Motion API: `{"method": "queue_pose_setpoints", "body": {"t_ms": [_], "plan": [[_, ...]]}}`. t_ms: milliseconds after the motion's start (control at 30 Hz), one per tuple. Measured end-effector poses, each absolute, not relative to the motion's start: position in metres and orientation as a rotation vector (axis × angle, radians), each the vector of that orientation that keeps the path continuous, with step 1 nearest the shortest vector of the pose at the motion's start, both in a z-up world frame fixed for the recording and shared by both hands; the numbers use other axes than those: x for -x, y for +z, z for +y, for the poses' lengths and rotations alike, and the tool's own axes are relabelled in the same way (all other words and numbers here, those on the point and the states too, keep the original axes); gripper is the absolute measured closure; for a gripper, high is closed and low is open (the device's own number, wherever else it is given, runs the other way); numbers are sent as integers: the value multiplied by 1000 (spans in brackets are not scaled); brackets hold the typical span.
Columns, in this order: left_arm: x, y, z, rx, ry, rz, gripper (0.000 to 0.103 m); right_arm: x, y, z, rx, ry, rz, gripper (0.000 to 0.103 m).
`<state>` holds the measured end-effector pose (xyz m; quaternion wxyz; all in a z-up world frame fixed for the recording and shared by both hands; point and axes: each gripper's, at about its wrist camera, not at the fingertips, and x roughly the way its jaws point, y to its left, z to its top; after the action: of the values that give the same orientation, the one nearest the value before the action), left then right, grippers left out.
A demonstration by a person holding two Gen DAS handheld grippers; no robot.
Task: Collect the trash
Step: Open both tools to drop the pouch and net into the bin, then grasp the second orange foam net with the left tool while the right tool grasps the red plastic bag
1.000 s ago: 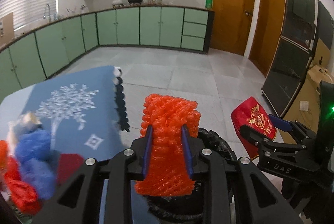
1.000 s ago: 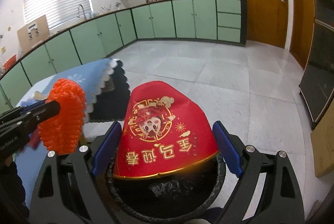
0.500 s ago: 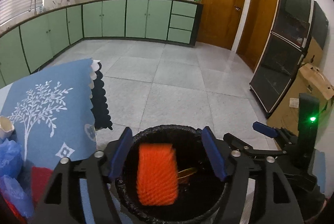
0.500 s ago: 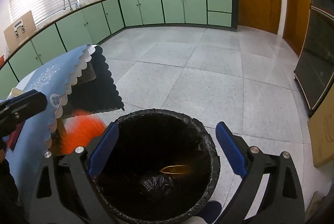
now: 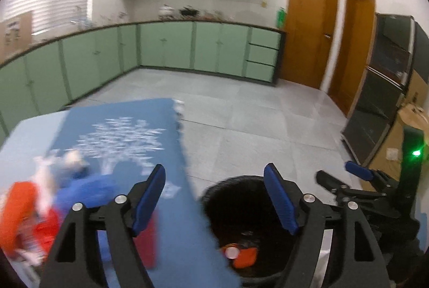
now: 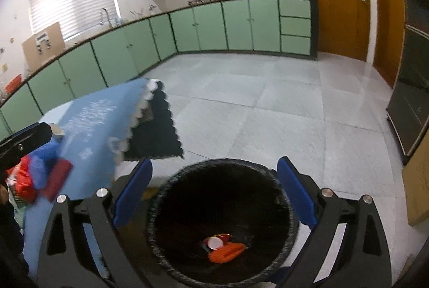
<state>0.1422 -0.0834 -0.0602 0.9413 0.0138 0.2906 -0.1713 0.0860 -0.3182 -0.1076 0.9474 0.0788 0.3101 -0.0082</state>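
1. At lower centre of the right view, your right gripper (image 6: 214,194) hangs spread and empty over the bin (image 6: 284,239); orange netting (image 6: 228,252) lies inside.
2. Your left gripper (image 5: 214,196), just opened, holds nothing; more trash (image 5: 40,210) sits lower left on the blue cloth (image 5: 120,137).

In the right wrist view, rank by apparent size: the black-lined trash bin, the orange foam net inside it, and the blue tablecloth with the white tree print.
1. Blue tablecloth with white tree print and black-lined trash bin: similar apparent size, and the bin is nearer, so unranked.
2. Orange foam net: clearly smallest.
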Motion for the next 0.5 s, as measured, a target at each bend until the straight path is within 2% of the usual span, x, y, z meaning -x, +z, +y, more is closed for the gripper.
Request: {"method": "queue_pose_setpoints", "body": {"t_ms": [500], "plan": [[-89, -47, 69, -33, 82, 509, 28, -80, -78, -190, -124, 229, 585, 12]]}}
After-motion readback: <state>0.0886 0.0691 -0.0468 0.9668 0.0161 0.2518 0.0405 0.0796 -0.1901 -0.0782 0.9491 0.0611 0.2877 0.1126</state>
